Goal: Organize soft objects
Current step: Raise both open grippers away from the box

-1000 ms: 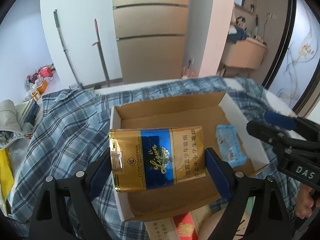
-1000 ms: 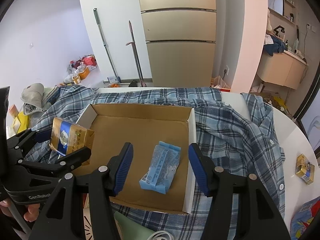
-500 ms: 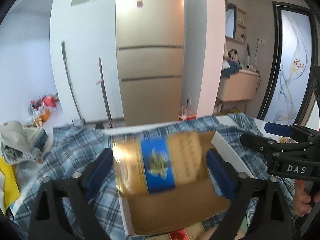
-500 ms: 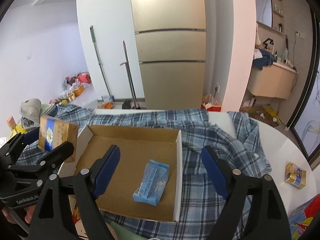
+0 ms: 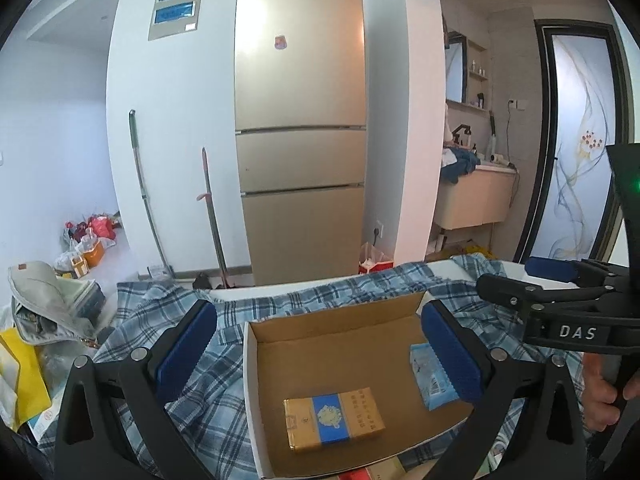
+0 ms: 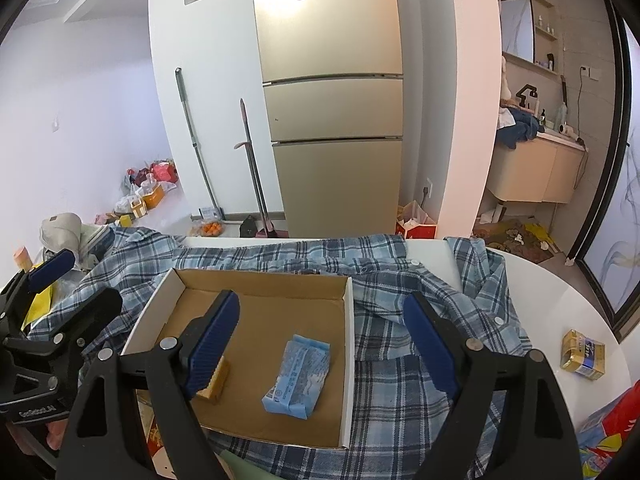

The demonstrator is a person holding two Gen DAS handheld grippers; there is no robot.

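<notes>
**A:** What lies between your left gripper (image 5: 320, 354) fingers?

**B:** Nothing is clamped. Its ribbed blue pads (image 5: 187, 346) stand wide apart on black struts. Below and ahead of them sits the shallow rectangular cardboard box (image 5: 252, 380), white outside, matte brown inside. On its floor, flat and low between your fingers, lies the glossy gold cigarette pack with a blue band (image 5: 334, 422).

**A:** And the other soft item?

**B:** The crinkled light-blue plastic tissue packet (image 5: 430, 376) lies in the same box, just behind your left gripper's right pad and apart from the gold pack. From your right gripper (image 6: 324, 344) it lies flat, below and between the fingers, near the box's right wall (image 6: 347, 360).

**A:** How does the right gripper stand?

**B:** Also spread wide and holding nothing. Its left pad (image 6: 212, 340) covers most of the gold pack, of which only a corner shows.

**A:** What surrounds the box?

**B:** A rumpled blue-and-white plaid cotton shirt (image 6: 420, 380) spreads under and around it on the smooth white round table (image 6: 560, 300). Well to the right of your right gripper, on bare tabletop, rests a small gold foil packet (image 6: 583, 354). Far ahead stands a tall champagne-gold three-door refrigerator (image 5: 300, 140).
</notes>
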